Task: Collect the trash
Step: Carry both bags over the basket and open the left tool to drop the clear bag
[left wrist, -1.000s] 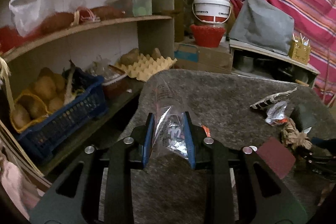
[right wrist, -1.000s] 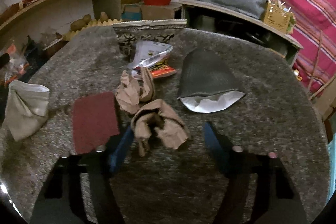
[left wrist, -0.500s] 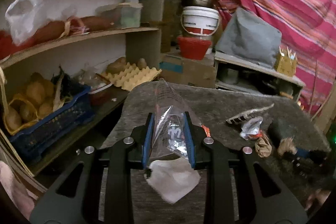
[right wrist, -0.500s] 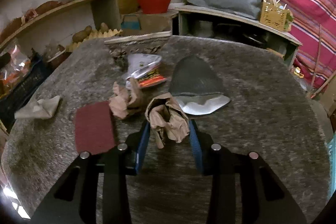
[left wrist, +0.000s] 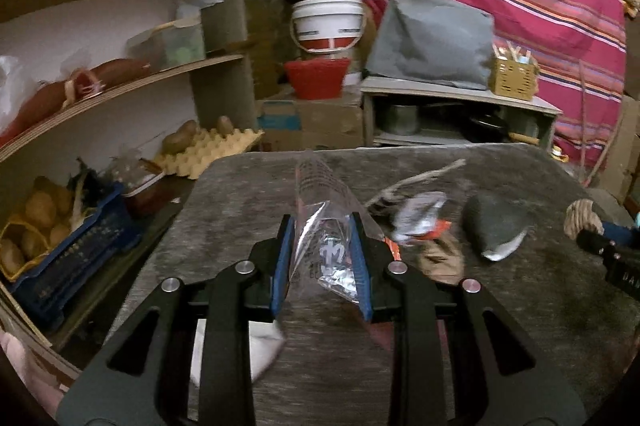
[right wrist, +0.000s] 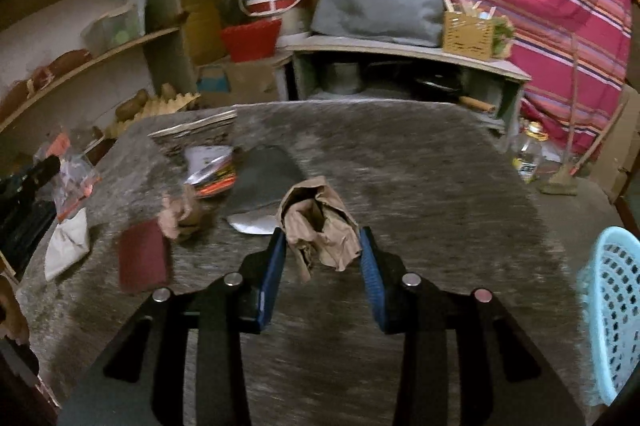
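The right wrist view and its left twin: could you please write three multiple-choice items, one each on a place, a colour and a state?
1. Where is the basket in the right wrist view?
A. right edge
B. far left
C. top centre

2. What colour is it?
A. red
B. light blue
C. black

3. What does the right gripper hold?
A. nothing
B. a bottle
C. crumpled brown paper

Answers: 1 A, it stands at the right edge, beside the table. 2 B, its mesh is light blue. 3 C, both pads press on the paper.
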The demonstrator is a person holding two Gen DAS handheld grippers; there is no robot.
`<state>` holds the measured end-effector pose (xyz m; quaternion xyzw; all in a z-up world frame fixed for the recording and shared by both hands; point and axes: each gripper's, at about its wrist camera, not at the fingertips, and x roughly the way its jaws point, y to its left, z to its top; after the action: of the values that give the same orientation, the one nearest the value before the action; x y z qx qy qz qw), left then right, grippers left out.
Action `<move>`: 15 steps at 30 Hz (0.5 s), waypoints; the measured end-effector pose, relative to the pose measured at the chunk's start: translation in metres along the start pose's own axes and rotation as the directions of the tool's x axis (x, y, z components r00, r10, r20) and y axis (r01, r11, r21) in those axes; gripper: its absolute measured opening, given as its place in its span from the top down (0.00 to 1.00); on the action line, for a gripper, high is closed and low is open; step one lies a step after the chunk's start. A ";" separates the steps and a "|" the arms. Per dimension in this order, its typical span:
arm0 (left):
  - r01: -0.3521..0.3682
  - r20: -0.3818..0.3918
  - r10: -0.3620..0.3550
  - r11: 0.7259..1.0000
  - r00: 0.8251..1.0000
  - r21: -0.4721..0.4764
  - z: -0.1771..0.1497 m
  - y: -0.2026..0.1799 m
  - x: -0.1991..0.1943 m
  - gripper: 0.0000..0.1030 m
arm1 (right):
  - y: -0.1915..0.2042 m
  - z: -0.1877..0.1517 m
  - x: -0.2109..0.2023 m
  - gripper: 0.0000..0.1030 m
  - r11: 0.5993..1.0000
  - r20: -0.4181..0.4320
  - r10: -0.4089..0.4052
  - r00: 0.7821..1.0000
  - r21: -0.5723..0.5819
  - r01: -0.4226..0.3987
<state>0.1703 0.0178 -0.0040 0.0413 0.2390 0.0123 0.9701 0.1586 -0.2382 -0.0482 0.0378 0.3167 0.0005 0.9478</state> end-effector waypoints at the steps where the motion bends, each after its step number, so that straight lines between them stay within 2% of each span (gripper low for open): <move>1: 0.008 0.001 -0.008 1.000 1.000 0.006 0.000 -0.006 -0.001 0.74 | -0.007 0.000 -0.003 0.63 1.000 0.003 -0.010 1.000 0.006 0.010; 15: 0.124 -0.004 -0.124 0.989 0.992 0.079 -0.007 -0.103 -0.008 0.74 | -0.104 -0.010 -0.043 0.63 0.988 0.039 -0.133 0.990 0.079 0.130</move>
<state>0.1600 -0.0845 -0.0156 0.0645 0.2409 -0.0573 0.9667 0.1158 -0.3422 -0.0380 0.0529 0.2973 -0.0748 0.9504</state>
